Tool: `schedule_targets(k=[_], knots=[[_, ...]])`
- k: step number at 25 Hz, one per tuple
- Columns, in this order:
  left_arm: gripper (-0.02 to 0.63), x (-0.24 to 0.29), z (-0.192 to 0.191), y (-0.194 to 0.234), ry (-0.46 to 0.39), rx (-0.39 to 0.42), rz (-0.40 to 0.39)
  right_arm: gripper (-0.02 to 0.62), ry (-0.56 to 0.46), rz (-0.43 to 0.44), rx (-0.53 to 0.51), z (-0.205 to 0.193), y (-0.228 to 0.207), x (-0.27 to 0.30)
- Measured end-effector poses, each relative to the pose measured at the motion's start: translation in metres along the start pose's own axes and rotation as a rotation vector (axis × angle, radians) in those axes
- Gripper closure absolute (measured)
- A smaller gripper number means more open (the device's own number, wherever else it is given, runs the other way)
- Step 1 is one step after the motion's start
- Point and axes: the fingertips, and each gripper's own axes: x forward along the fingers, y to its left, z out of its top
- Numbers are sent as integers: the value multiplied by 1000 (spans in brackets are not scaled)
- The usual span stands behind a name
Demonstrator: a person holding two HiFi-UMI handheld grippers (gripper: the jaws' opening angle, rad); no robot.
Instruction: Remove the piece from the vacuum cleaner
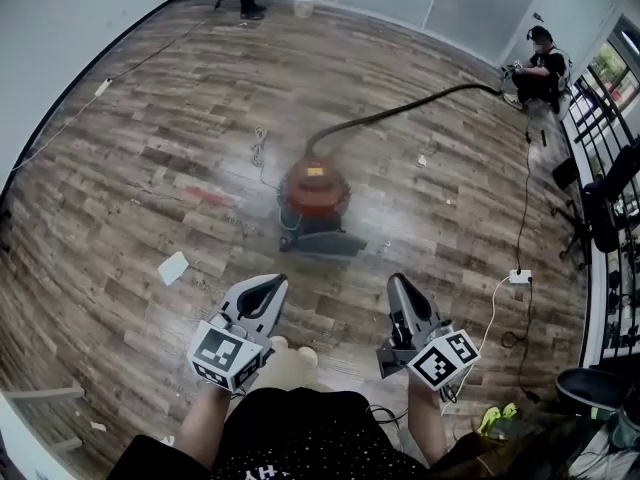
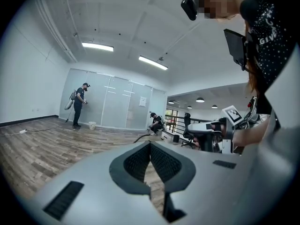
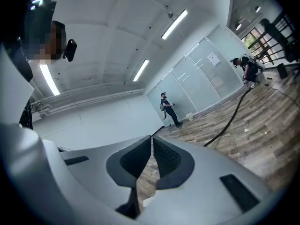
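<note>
Both of our tools are closed tight and hold nothing. Left tool (image 1: 272, 284) and right tool (image 1: 398, 282) hang apart above the floor (image 1: 150, 168), short of the red vacuum cleaner (image 1: 314, 196) standing ahead, untouched.

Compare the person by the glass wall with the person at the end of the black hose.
The person by the glass wall stands upright; the person at the hose end crouches low. The standing one is beside a pale bucket; the crouching one is by the black hose. Both wear dark clothes.
</note>
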Motion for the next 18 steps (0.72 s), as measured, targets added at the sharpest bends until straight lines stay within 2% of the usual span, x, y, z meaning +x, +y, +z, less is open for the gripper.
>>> schedule_targets(k=[5, 8, 14, 18], knots=[[597, 34, -1, 20, 31, 8, -26, 583, -25, -53, 36, 11, -36, 9], [597, 62, 4, 38, 28, 12, -51, 583, -37, -88, 24, 21, -58, 23], [597, 121, -7, 75, 5, 57, -90, 583, -52, -114, -75, 36, -121, 51], [597, 154, -42, 93, 20, 121, -119, 583, -87, -143, -125, 30, -166, 69]])
